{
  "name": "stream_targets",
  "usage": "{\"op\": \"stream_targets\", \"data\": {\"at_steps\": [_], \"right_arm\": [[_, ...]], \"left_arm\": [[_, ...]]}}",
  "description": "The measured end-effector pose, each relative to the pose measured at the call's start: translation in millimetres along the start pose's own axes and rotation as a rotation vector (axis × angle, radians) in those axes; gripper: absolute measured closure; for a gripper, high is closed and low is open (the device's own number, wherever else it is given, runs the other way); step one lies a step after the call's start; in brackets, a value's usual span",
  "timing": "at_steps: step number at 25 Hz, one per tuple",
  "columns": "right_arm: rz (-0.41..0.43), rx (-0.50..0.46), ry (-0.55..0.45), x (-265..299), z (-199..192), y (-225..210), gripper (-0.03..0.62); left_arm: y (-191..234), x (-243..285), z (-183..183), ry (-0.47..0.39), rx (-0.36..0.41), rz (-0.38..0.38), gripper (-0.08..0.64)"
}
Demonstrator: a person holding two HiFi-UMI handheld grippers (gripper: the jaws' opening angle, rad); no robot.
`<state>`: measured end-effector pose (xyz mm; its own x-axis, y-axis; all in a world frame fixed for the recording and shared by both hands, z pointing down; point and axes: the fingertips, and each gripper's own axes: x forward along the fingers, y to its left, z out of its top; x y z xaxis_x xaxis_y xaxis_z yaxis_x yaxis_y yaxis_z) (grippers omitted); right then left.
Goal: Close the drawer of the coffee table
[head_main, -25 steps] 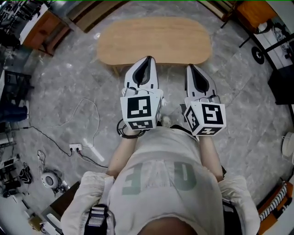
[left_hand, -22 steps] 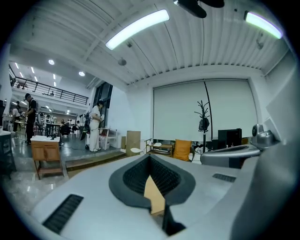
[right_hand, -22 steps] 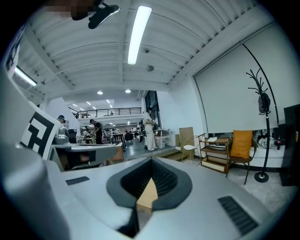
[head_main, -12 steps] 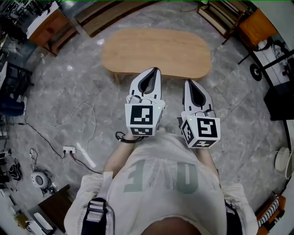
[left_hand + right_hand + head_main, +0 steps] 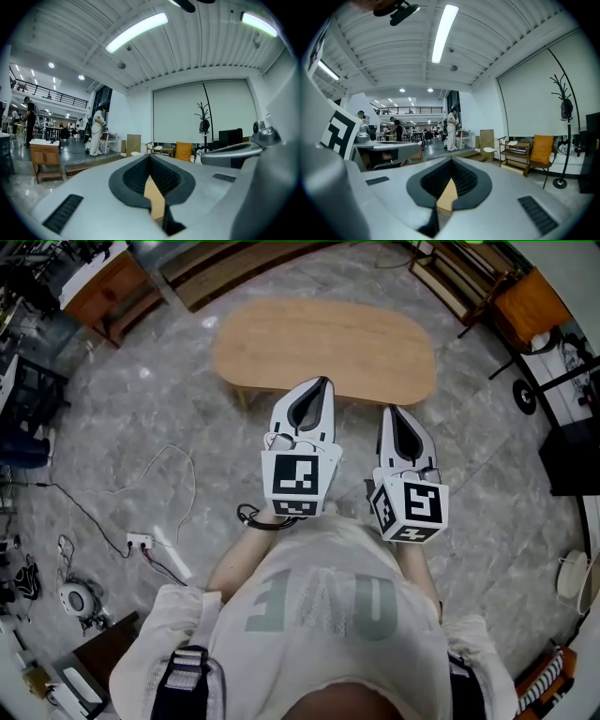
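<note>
Jaws shut tip to tip on both the left gripper [image 5: 322,382] and the right gripper [image 5: 390,411] — nothing between them. Just ahead lies the oval coffee table [image 5: 323,343]; from above, the left tips overlap its near edge. Its drawer is seemingly hidden beneath the top — contents unseen.

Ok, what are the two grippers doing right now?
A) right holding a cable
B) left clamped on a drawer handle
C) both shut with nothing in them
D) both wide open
C: the left gripper and the right gripper each show jaws meeting at the tips, with only the wood of the coffee table seen beyond through the gap.
</note>
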<state>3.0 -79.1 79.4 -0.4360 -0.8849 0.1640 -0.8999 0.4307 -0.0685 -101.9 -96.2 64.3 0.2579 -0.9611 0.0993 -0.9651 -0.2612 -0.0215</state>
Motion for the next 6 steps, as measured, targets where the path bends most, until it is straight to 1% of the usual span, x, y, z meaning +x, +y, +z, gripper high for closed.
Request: {"op": "stream_targets", "data": {"at_steps": [6], "right_arm": [[-0.007, -0.013, -0.004, 0.1, -1.2, 4.1, 0.586]], "left_arm": [[0.4, 2.0, 7.3, -0.032, 0.012, -0.014, 0.552]]}}
